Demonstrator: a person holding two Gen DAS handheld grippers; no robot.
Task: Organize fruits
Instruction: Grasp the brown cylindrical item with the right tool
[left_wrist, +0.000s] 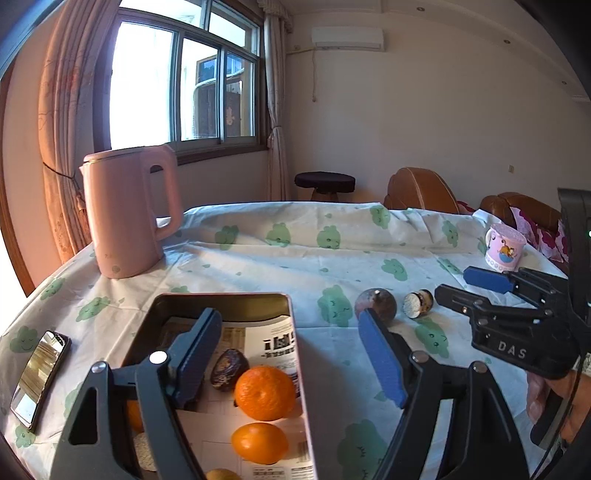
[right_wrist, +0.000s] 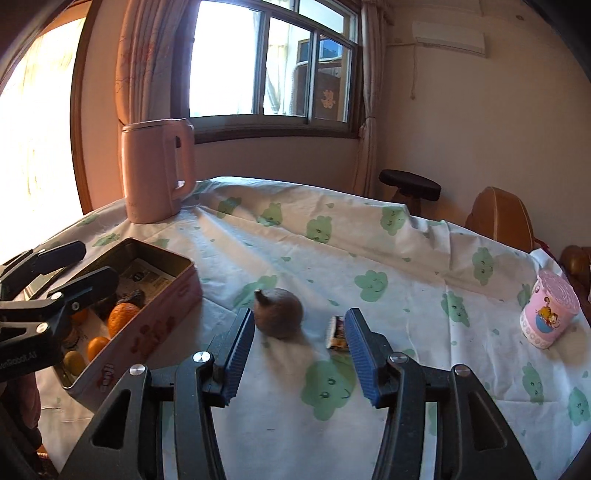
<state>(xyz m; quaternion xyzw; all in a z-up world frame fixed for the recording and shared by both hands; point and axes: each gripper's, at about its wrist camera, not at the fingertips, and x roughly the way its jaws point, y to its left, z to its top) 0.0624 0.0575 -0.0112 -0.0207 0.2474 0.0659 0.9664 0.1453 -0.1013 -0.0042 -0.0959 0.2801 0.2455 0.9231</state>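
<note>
I am holding my left gripper (left_wrist: 295, 354) wide apart over the right wall of the tin box (left_wrist: 301, 369), one pad inside the box and one outside, nothing gripped between them. Inside the box two oranges (left_wrist: 265, 392) are lying on printed paper, with a dark wrinkled fruit (left_wrist: 228, 369) just to their left. I am holding my right gripper (right_wrist: 297, 354) partly spread and empty above the tablecloth (right_wrist: 369, 240). The brown round fruit (right_wrist: 279, 312) is sitting on the cloth just beyond its pads, to the right of the box, with a small wrapped item (right_wrist: 337, 332) beside it. A pink kettle (left_wrist: 129, 210) is standing far left, a pink cup (right_wrist: 548, 314) far right, a phone (left_wrist: 38, 380) near left
</note>
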